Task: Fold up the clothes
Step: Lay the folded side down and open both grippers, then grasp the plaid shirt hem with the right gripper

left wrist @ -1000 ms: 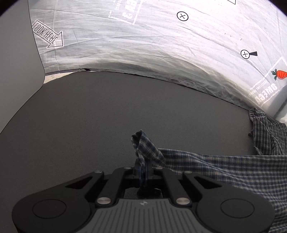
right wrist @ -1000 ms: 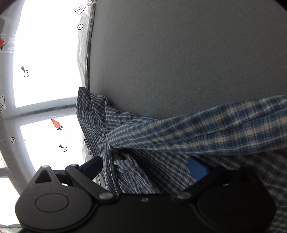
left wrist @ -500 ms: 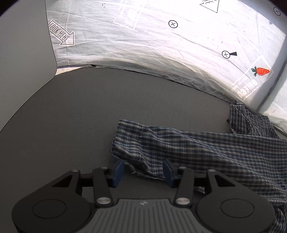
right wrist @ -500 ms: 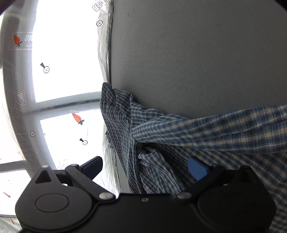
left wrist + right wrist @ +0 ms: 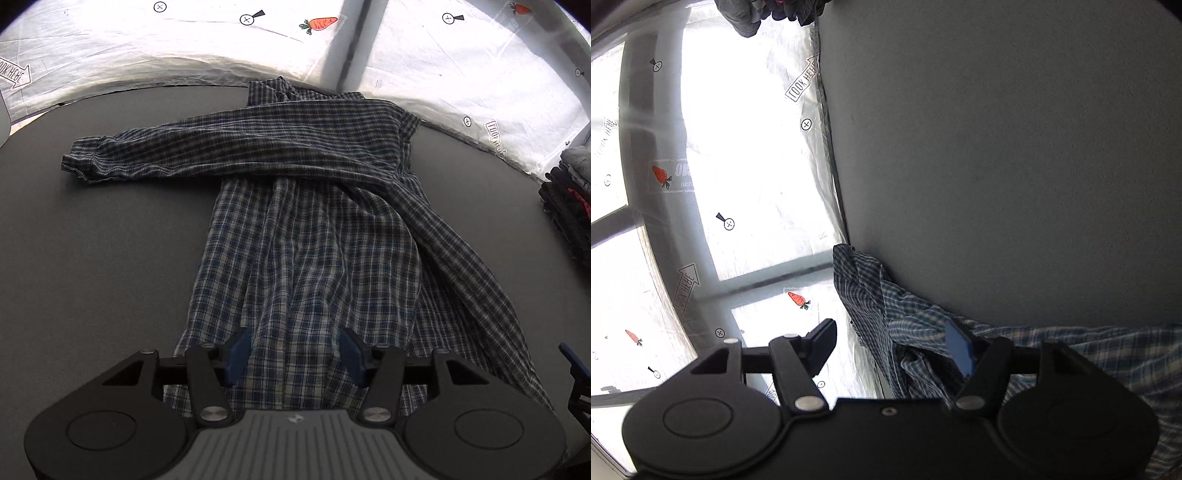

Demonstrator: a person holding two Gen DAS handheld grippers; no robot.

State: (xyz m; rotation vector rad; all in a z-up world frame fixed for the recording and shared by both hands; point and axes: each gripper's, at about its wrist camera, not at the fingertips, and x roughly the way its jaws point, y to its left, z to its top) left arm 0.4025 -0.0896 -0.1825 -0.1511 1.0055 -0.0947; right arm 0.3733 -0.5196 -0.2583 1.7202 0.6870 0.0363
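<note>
A blue-and-white plaid shirt (image 5: 314,236) lies spread on the dark grey table (image 5: 92,240). One sleeve (image 5: 155,151) is folded across to the left. The other sleeve (image 5: 454,251) runs down the shirt's right side. My left gripper (image 5: 295,354) hovers open over the shirt's near hem and holds nothing. In the right wrist view my right gripper (image 5: 891,349) is at the shirt's bunched far end (image 5: 882,302) by the table edge. Its jaws are closing, with loose cloth between them and the pads not pressing it. One right fingertip (image 5: 572,363) shows at the left view's edge.
A stack of folded dark clothes (image 5: 569,206) sits at the table's right end, also seen as a clothes pile (image 5: 768,14) in the right wrist view. White plastic sheeting (image 5: 184,55) with carrot marks hangs behind the table's far edge (image 5: 831,166).
My left gripper let go of the sleeve cuff, opened and drew back until the whole shirt came into view. The right gripper's jaws have narrowed, and it slid along the shirt's end.
</note>
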